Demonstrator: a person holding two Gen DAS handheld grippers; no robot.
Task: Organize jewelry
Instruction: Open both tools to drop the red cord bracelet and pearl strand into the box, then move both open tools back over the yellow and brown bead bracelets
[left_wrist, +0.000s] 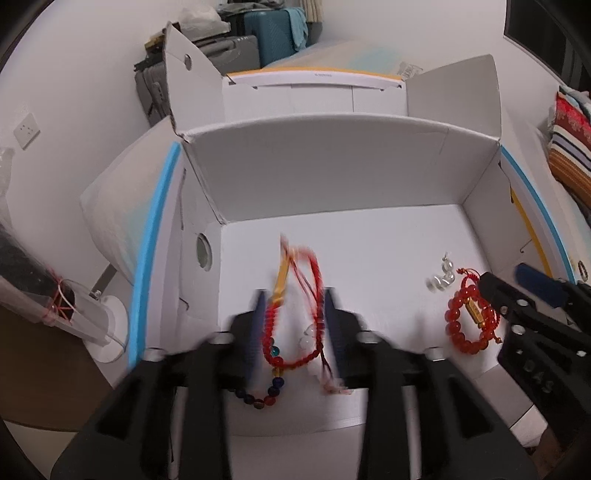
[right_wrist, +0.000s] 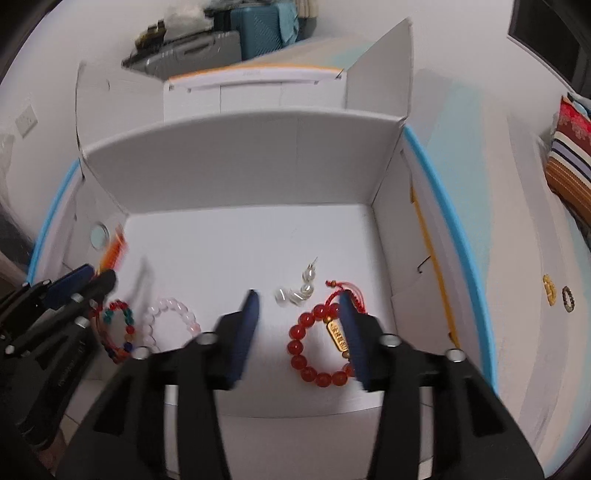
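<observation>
A: Where are the left tongs (left_wrist: 293, 314)?
B: Over the near edge of the white box (left_wrist: 332, 162), jaws apart. A tangle of red cord and multicoloured beads (left_wrist: 291, 325) lies blurred between them; no pad presses it.

A: And the right tongs (right_wrist: 301, 325)?
B: Also open, with the red bead bracelet (right_wrist: 317, 354) on the box floor between the jaws, its gold charm just beside the right pad.

A: Farther in?
B: A clear glassy trinket (right_wrist: 299, 291) just beyond, and a pink bead bracelet (right_wrist: 173, 317) off to the left.
</observation>
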